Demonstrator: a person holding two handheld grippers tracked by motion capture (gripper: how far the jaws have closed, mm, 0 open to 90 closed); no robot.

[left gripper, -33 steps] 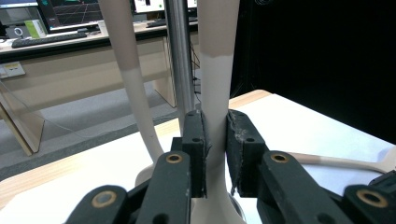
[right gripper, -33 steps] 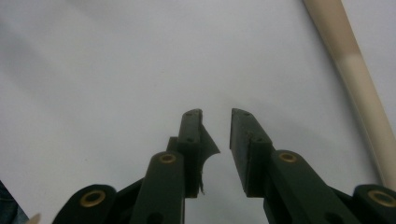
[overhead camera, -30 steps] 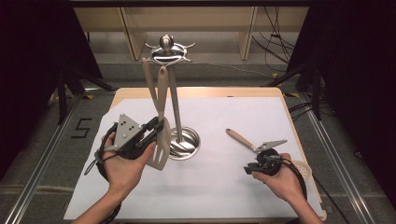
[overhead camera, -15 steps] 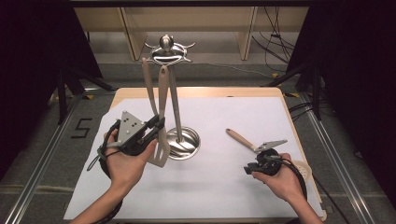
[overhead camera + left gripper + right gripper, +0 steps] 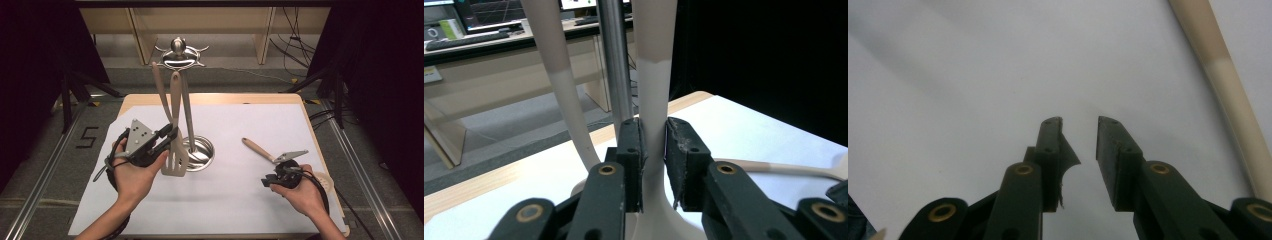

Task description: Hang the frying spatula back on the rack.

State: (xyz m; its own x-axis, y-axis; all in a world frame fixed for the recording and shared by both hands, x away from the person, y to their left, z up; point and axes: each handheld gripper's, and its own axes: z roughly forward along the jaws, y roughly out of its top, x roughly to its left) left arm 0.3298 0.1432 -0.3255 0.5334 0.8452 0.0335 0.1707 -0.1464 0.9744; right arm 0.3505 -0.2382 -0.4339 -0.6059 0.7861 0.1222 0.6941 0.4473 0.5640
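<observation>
A steel utensil stand (image 5: 186, 100) rises from a round base (image 5: 202, 152) on the white paper. A pale slotted spatula (image 5: 175, 160) hangs from its top, and beside it hangs a second pale utensil (image 5: 161, 95). My left gripper (image 5: 170, 136) has the spatula's neck (image 5: 654, 100) between its pads. Its jaws have just been opening, and the pads (image 5: 631, 145) stand barely off the neck. My right gripper (image 5: 267, 181) rests low over the paper with nothing between its jaws (image 5: 1079, 125), which have also just been opening. A wooden-handled utensil (image 5: 260, 149) lies just beyond it.
The paper covers a wooden tabletop (image 5: 280, 98). Metal rails (image 5: 40, 180) run along the floor on both sides. Cables (image 5: 320, 117) trail at the right. Dark curtains flank the table, and shelving stands behind it.
The left hand and the spatula have shifted only slightly. The right hand stays where it was.
</observation>
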